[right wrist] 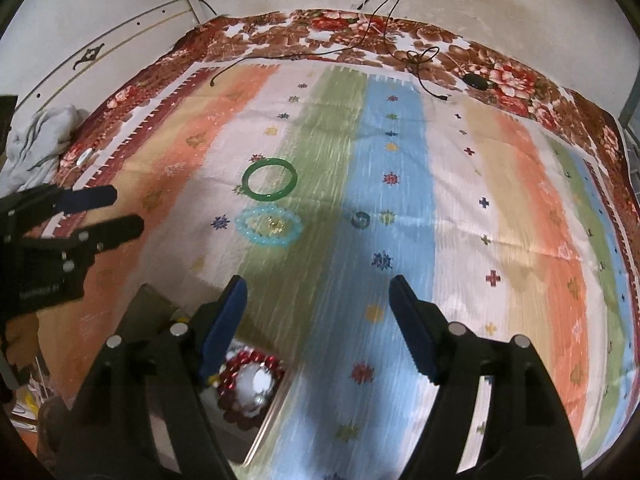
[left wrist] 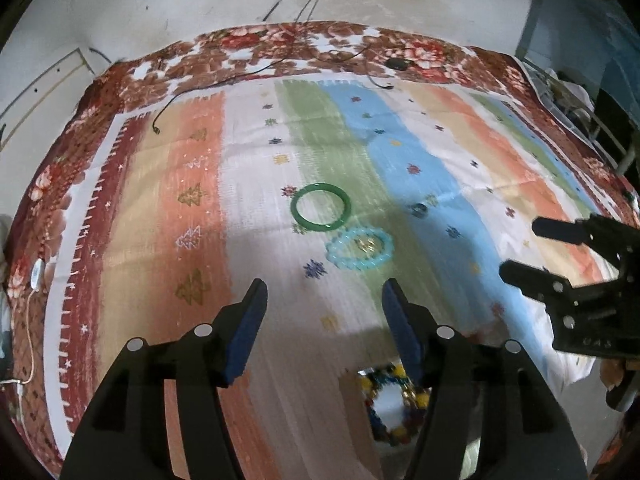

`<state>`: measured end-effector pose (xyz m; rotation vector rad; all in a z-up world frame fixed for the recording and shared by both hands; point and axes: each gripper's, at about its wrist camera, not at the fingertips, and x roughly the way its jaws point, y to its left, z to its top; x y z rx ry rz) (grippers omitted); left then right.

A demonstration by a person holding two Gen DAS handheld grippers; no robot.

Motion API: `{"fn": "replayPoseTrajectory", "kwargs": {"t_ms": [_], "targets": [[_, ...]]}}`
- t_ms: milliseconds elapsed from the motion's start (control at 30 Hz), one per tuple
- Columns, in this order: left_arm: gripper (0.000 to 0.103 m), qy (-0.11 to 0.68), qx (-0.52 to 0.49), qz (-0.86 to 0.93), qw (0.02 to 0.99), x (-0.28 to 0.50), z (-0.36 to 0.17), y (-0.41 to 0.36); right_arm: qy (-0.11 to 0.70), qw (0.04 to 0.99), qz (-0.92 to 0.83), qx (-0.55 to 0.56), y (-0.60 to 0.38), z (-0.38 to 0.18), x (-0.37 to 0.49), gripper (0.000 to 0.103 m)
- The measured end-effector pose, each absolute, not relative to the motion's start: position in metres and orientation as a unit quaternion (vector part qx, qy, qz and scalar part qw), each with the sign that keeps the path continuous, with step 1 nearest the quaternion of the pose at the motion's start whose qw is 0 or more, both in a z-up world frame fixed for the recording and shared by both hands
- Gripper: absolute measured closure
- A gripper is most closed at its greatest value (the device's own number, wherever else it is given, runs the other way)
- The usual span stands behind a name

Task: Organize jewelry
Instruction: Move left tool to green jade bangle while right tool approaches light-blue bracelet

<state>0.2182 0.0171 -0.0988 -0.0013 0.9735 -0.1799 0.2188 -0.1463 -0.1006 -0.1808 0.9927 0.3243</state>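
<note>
Right wrist — right gripper [right wrist: 318, 292] wide open, empty.

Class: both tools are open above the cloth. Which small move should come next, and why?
Probably ease the left tool forward and down over the light blue bead bracelet. It lies loose on the cloth just ahead of the open jaws, nearer than the green bangle; the right tool holds nothing.

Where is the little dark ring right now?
The small ring lies alone on the cloth's blue stripe, right of the turquoise bead bracelet and green bangle, ahead of the right gripper.
</note>
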Motion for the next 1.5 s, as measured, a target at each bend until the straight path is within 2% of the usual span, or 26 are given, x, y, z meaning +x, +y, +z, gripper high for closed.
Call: {"fn": "replayPoseTrajectory", "kwargs": {"t_ms": [400, 933, 1033, 1133, 1267, 1400, 1500], "targets": [[0.043, 0.494, -0.012, -0.075, 0.866, 0.275, -0.137, 0.029, 0.504, 0.841, 0.169, -0.104, -0.135, -0.149, 0.268, 0.03], [0.043, 0.512, -0.009, -0.076, 0.855, 0.31, -0.175, 0.029, 0.521, 0.823, 0.189, -0.122, -0.114, -0.189, 0.308, 0.031], [0.043, 0.514, -0.009, -0.076, 0.854, 0.318, -0.179, 0.029, 0.524, 0.822, 0.188, -0.123, -0.111, -0.195, 0.315, 0.034], [0.043, 0.514, -0.008, -0.077, 0.854, 0.326, -0.183, 0.028, 0.529, 0.819, 0.184, -0.124, -0.111, -0.203, 0.322, 0.042], [0.043, 0.514, -0.011, -0.075, 0.854, 0.337, -0.19, 0.028, 0.526, 0.821, 0.192, -0.112, -0.112, -0.205, 0.327, 0.042], [0.043, 0.521, -0.017, -0.074, 0.85, 0.349, -0.2, 0.028, 0.525, 0.818, 0.209, -0.107, -0.107, -0.206, 0.329, 0.056], [0.044, 0.52, -0.02, -0.075, 0.851, 0.355, -0.204, 0.027, 0.526, 0.816, 0.214, -0.105, -0.106, -0.207, 0.33, 0.056]]}}
